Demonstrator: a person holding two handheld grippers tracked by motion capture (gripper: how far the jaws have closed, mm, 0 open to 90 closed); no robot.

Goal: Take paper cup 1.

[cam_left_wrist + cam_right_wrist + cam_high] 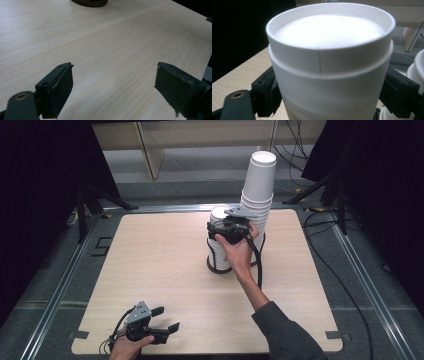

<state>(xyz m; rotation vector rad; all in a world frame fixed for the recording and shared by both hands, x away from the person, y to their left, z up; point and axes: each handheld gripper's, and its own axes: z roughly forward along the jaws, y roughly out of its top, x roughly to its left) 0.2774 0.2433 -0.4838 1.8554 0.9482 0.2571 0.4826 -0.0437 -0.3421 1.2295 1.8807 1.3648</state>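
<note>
High view, right gripper (226, 231): out at the far middle of the table (165, 285), clamped on the shorter stack of white cups (218, 251), hand wrapped over the top, cable trailing back along the forearm.
High view, tall stack (259, 185): just right of the shorter one, more white cups, leaning a touch and rising well above it (whether the two stacks touch, hard to tell).
High view, left gripper (159, 325): down at the near edge, left of centre, jaws apart over bare wood, nothing between them.
Left gripper view, fingers (58, 88): two black pads spread wide, only pale tabletop (107, 45) between.
Left gripper view, far edge: a dark round base (90, 3) peeking in at the top, well apart from the pads.
Right gripper view, top cup (329, 57): upside down, base rim up, sitting squarely between the jaws and pressed from both sides.
Right gripper view, pads (268, 92): black, tight against the white wall on each side (a firm grip).
Right gripper view, neighbouring cups (415, 67): rims just visible at the right edge, close beside.
</note>
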